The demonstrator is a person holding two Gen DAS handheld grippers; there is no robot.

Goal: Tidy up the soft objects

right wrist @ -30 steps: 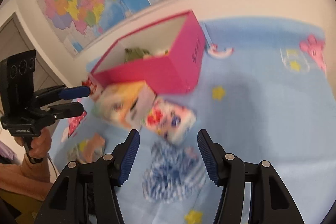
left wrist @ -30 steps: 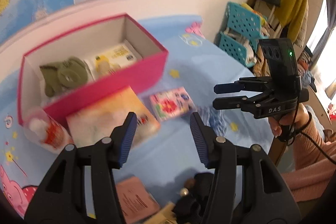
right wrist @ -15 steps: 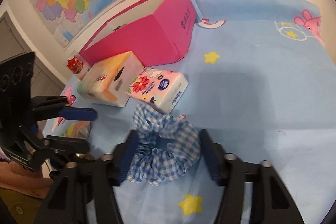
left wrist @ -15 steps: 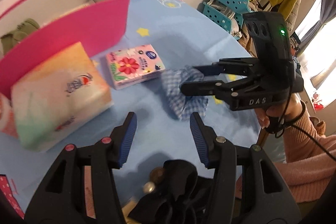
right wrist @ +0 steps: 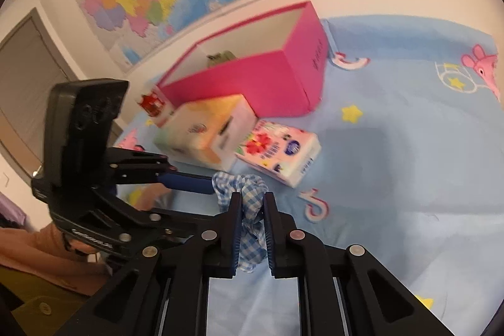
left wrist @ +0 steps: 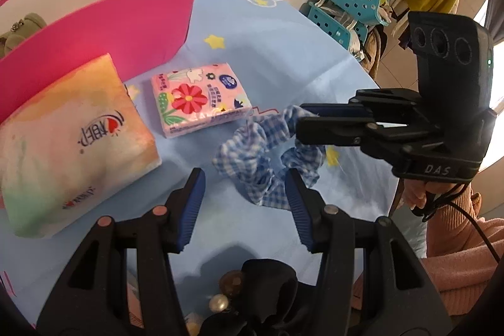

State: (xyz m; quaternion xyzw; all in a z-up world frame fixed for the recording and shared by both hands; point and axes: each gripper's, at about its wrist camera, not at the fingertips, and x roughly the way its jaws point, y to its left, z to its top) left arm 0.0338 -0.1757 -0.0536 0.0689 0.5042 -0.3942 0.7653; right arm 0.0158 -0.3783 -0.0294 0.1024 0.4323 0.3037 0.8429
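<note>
Blue gingham scrunchie pinched in right gripper, jaws just closed onto the cloth, near the tablecloth's right edge. Just beside: floral tissue pack, then orange tissue pack against the pink box. Left gripper half open, holding nothing, close by the scrunchie.

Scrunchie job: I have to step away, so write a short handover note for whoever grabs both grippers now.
Right gripper: jaws just closed, shut on the blue checked scrunchie.
Left gripper: open, empty, hovering beside it.
Pink box already holds a green soft item.
Left: scrunchie, flowered tissue pack, orange tissue pack, all on the blue cloth outside the box.
</note>
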